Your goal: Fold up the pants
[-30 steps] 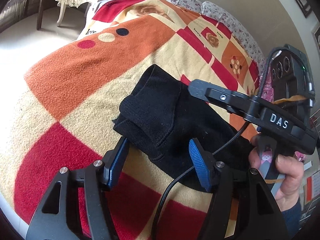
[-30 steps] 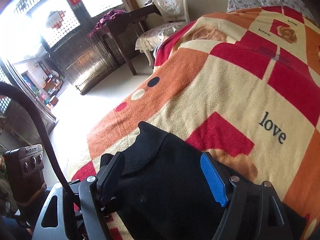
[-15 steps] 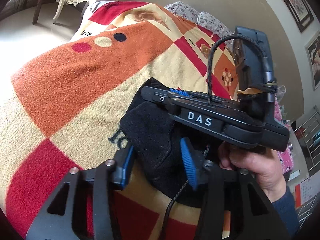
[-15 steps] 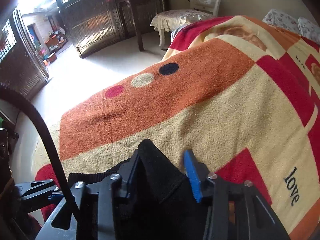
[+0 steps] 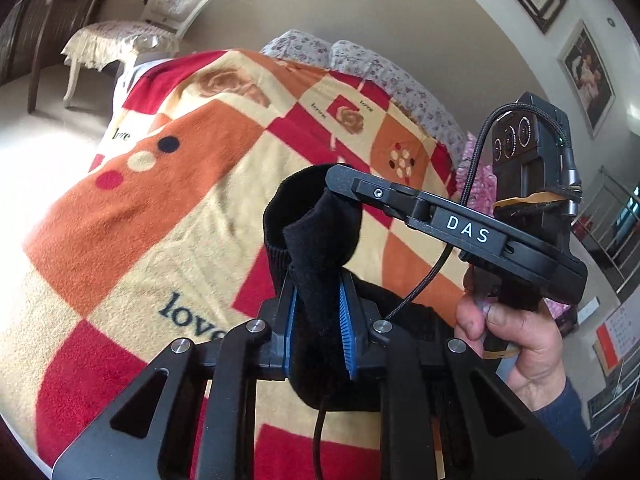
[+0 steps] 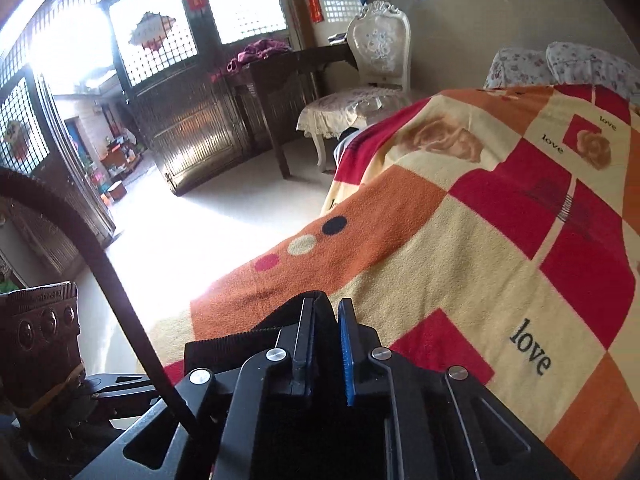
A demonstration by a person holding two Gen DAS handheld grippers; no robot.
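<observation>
The black pants (image 5: 316,216) lie on the patterned blanket (image 5: 160,220), with one ribbed edge lifted off it. My left gripper (image 5: 316,292) is closing, and its blue pads (image 5: 345,320) press on a bunched fold of that black fabric. My right gripper (image 5: 338,184) comes in from the right, held by a hand (image 5: 516,344), and its tip pinches the raised edge just above. In the right wrist view the right gripper (image 6: 326,308) is shut on the pants (image 6: 240,340), with fabric squeezed between its pads. The rest of the pants is hidden under both grippers.
The blanket covers a bed with floral pillows (image 5: 360,60) at its far end. A white chair (image 6: 376,60) and a dark wooden table (image 6: 288,64) stand beyond the bed's left side. Bright bare floor (image 6: 208,232) lies past the bed edge.
Both grippers went from wide open around the pants to closed on the fabric. Both have risen, lifting the pants' edge off the blanket.
</observation>
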